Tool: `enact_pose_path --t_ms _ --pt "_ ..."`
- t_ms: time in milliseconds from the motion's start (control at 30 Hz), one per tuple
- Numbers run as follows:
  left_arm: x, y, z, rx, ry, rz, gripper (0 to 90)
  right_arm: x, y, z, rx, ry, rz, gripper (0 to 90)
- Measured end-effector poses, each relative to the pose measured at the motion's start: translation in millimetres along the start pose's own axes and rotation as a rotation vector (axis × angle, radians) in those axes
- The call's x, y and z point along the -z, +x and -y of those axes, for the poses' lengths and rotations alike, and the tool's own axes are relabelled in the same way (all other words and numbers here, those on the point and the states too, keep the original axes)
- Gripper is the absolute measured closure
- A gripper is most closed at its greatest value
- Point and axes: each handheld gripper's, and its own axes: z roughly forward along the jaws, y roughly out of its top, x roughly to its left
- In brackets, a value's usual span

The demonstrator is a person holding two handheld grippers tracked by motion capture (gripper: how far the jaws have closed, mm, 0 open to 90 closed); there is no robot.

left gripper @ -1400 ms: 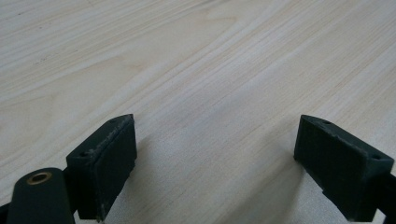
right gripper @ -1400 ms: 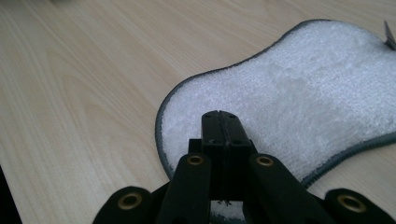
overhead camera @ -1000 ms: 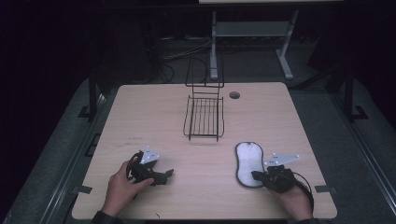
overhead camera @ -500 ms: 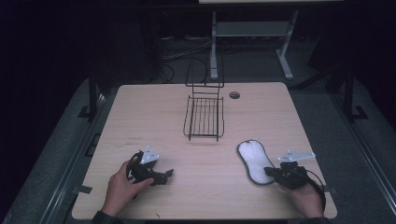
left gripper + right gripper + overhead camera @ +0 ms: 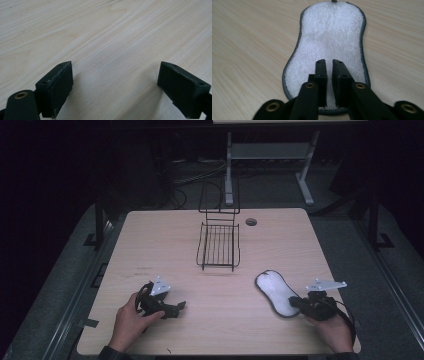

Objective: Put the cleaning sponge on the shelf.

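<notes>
A pale wooden table [image 5: 165, 245] is seen from above in a dark room.

At about 7 o'clock on the tabletop, the left gripper [image 5: 179, 307] is held low in a hand, pointed toward 3 o'clock. In the left gripper view its jaws are seen spread wide with only bare wood between them; nothing is held. It appears to be parked there, out of the way, while the other hand works. Open wood lies all around it, and the near edge of the table is close behind the hand.

At 12 o'clock from the table's centre, a black wire rack [image 5: 218, 247] is set upright, its tall back toward the far edge. A small round hole [image 5: 251, 222] is seen at the rack's 2 o'clock.

At about 4 o'clock, a white pad [image 5: 274, 290] with a dark rim is laid flat, well apart from the rack. The right gripper [image 5: 295, 303] is held at the pad's near end. Its jaws have just been opening and stand a narrow slit apart over the pad's near end [image 5: 329, 50]; no cloth is seen pinched between them, so the pad seems just released. Clear wood is left between pad and rack, while the right edge is near.
</notes>
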Motion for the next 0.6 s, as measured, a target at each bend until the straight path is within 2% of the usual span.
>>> enact_pose_path --t_ms 67,133,200,233,333,600 --pt "0.0 0.0 0.0 0.0 0.0 0.001 12.3 1.8 0.5 -1.6 -0.014 -0.011 -0.003 74.2" --pt "0.0 0.0 0.0 0.0 0.0 0.0 12.2 2.3 1.1 -3.4 -0.018 -0.024 0.005 62.8" --pt "0.0 0.0 0.0 0.0 0.0 0.001 12.3 0.0 1.1 -4.7 -0.038 -0.012 -0.001 51.3" --pt "0.0 0.0 0.0 0.0 0.0 0.0 12.3 -1.7 1.0 -5.4 -0.037 -0.005 0.012 43.9" --pt "0.0 0.0 0.0 0.0 0.0 0.0 12.3 -4.2 1.1 -8.8 -0.055 0.001 0.03 31.9" --pt "0.0 0.0 0.0 0.0 0.0 0.0 12.3 -9.0 2.3 -25.1 -0.056 -0.011 0.051 19.6"
